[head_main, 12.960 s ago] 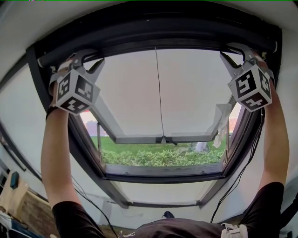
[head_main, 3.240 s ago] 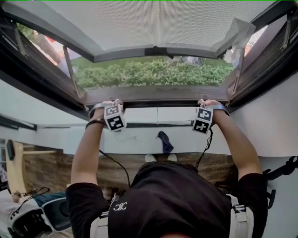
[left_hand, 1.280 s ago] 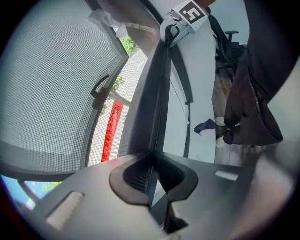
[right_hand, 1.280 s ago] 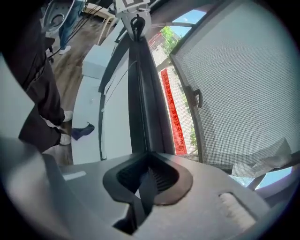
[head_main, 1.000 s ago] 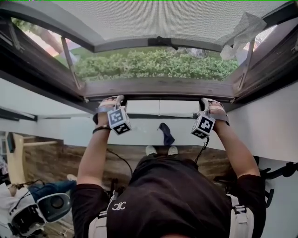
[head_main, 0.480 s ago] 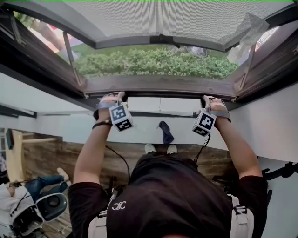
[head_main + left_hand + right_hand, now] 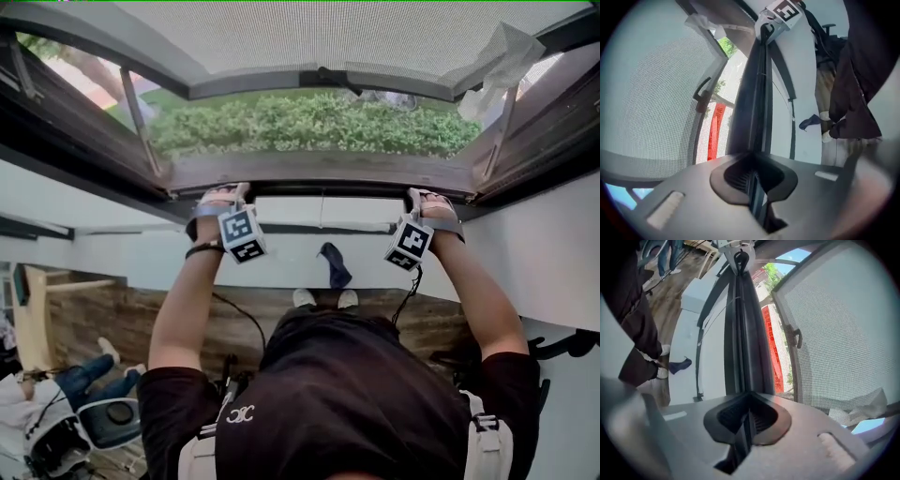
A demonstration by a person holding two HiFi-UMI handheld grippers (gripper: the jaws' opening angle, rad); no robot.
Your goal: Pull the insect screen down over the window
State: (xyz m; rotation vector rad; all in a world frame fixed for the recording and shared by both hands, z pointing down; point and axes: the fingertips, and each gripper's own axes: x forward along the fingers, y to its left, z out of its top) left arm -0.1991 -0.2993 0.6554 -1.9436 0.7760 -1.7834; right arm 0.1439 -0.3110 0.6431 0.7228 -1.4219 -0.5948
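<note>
The insect screen's grey mesh spans the window opening. Its dark bottom bar lies down at the lower frame. My left gripper is shut on the bar's thin lip near its left end, and my right gripper is shut on it near the right end. In the left gripper view the bar runs from my jaws up to the right gripper, mesh beside it. The right gripper view mirrors this: jaws, bar, mesh.
A white rag hangs on the open sash at upper right. Below lie a dark cloth, a wooden floor, a person on the floor at lower left and a chair base at right.
Since the oldest frame the bar has come from the window's top down to the lower frame with both grippers on it. Over the last second the grippers barely shift; the person on the floor moves.
</note>
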